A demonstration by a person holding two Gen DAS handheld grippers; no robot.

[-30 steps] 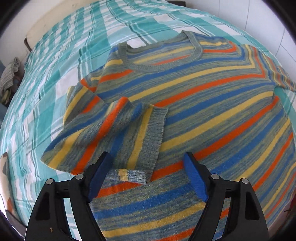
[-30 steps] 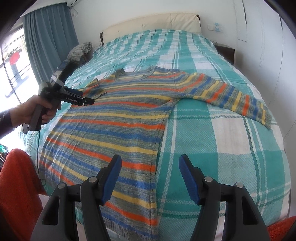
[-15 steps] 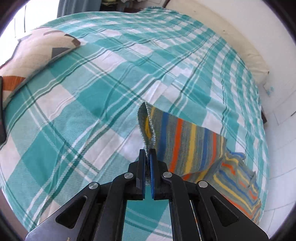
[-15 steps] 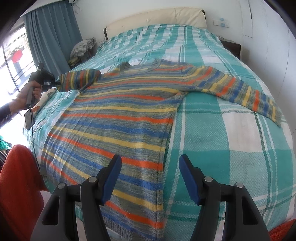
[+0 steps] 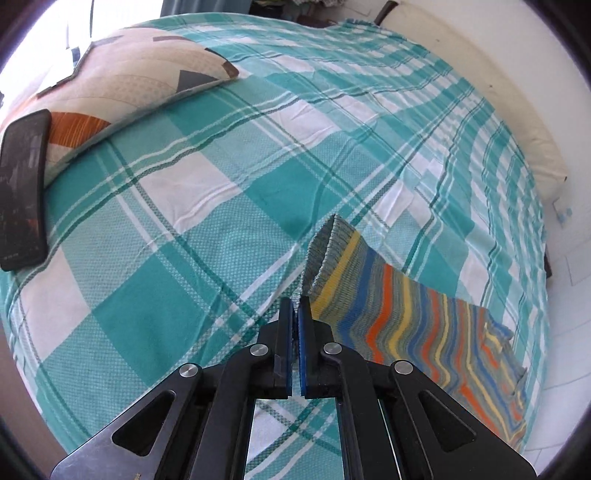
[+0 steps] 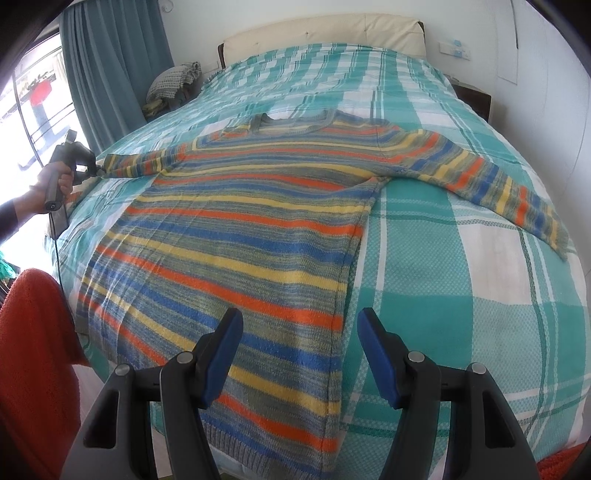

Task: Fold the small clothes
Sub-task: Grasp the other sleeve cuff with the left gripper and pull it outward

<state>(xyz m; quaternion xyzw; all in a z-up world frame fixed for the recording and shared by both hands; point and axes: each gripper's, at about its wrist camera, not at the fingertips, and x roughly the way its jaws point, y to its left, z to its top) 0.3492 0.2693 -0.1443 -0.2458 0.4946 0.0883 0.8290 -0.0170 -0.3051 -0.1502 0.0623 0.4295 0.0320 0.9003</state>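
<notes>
A striped knit sweater (image 6: 258, 229) in blue, orange, yellow and grey lies flat, face up, on the teal plaid bed (image 6: 461, 258). My left gripper (image 5: 295, 302) is shut on the cuff of the sweater's left sleeve (image 5: 332, 251) and holds it stretched out sideways just above the bedspread; it also shows in the right wrist view (image 6: 94, 170). My right gripper (image 6: 301, 325) is open and empty, hovering above the sweater's lower hem near its right side seam. The other sleeve (image 6: 498, 184) lies spread out to the right.
A patterned pillow (image 5: 122, 85) and a dark phone (image 5: 22, 188) lie at the bed's left edge. An orange cloth (image 6: 33, 362) sits at the lower left. A folded grey garment (image 6: 173, 83), curtains (image 6: 110, 55) and the headboard (image 6: 325, 35) are at the far end.
My left gripper closed on the folded-in sleeve cuff and pulled it outward to the left, straightening the sleeve. My right gripper stayed open, drifting slightly over the hem.
</notes>
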